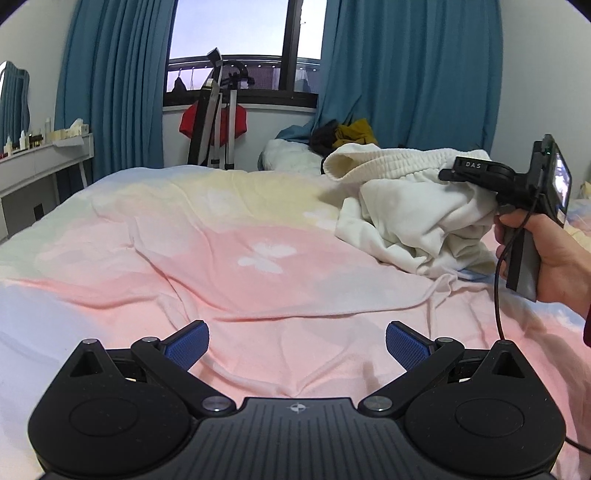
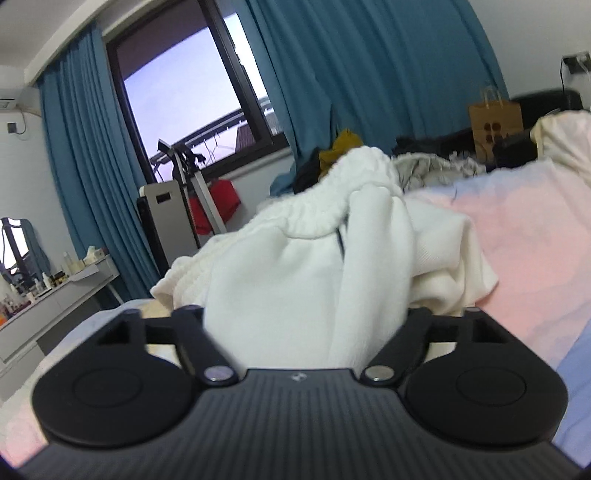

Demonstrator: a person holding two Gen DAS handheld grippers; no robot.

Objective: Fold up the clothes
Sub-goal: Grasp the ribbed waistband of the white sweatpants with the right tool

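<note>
Teal curtains [image 1: 110,85] (dusk window [image 1: 229,29])

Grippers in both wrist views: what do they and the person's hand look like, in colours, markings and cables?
Left gripper: black ribbed body, round side discs, silver pivot bolts, textured blue pads. Right gripper: black, lettered "DAS", grey handle, small screen, thin black cable. The right hand is bare; a dark red sleeve edge shows.

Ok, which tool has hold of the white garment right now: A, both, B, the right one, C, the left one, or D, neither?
B: the right tool is buried in the bunched white sweatpants, lifting them, while the left tool hangs open over the pink bedspread with nothing in it.
</note>
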